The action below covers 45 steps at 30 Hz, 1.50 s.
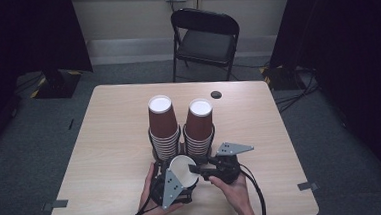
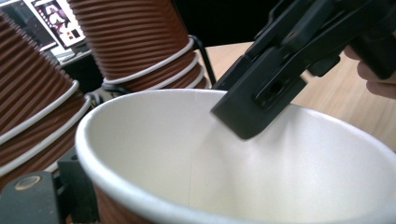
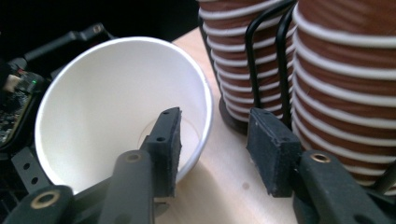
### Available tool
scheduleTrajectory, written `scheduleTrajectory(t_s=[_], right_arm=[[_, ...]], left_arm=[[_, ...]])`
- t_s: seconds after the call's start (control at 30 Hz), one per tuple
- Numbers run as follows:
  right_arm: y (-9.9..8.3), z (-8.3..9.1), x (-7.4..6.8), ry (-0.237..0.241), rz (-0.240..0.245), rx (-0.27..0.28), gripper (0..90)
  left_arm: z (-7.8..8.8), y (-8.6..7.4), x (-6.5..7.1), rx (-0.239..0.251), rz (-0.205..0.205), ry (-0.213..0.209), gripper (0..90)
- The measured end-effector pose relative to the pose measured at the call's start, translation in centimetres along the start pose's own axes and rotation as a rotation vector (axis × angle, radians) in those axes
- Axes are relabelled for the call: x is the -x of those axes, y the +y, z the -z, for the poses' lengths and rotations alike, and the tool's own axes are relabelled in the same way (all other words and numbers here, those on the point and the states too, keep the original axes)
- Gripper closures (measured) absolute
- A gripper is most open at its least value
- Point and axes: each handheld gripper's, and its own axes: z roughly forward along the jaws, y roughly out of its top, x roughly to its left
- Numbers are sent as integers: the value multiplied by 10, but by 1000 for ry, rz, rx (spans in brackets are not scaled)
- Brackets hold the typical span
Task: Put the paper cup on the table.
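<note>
cup (image 1: 181,171): near middle of table (image 1: 105,142), just in front of the two stacks (image 1: 182,125); mouth up, tilted toward the right gripper (image 1: 198,170)
left gripper (image 1: 172,186): clamped on the cup's wall from the near-left side
right gripper: jaws part open and not pressing; one jaw inside the cup (image 3: 121,107), the other outside its right wall, rim between them
axis: cup's long axis leans right, toward the right jaws
nearer hand: left holds; right straddles the right rim
judgement: a handover looks in hand

We see the right tongs (image 3: 212,144) parted astride the white rim of a tilted paper cup (image 3: 107,107), one jaw inside it; cup stacks (image 3: 299,65) stand just beyond on the worktop (image 3: 224,186).
</note>
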Motion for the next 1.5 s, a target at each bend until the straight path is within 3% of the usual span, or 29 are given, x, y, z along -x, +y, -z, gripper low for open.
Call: scheduleTrajectory(t_s=[0.23,0.53,0.7,0.83,0.87,0.97,1.07,1.2,1.33,1.43,1.5], right_arm=[[-2,5,-1,-46,7,77,465],[-10,18,5,-159,23,159,416],[-15,26,8,-211,22,198,380],[-21,36,10,-311,46,249,325],[-23,38,10,-345,60,245,317],[-29,44,11,-384,53,240,295],[-34,47,11,-410,67,252,229],[-41,51,15,-415,57,256,160],[-47,56,19,-421,44,275,143],[-51,59,21,-427,48,278,143],[-54,61,22,-431,45,278,143]], left_arm=[[4,-7,-9,-5,56,24,88],[15,-13,-29,8,163,53,86],[22,-19,-40,23,246,67,87],[29,-22,-50,26,284,86,89],[30,-22,-52,26,290,91,88],[35,-24,-61,21,290,121,87],[38,-25,-68,17,291,138,87],[42,-27,-79,21,325,157,86],[45,-28,-91,27,348,184,86],[47,-29,-98,42,397,184,86],[46,-29,-102,41,400,205,85]])
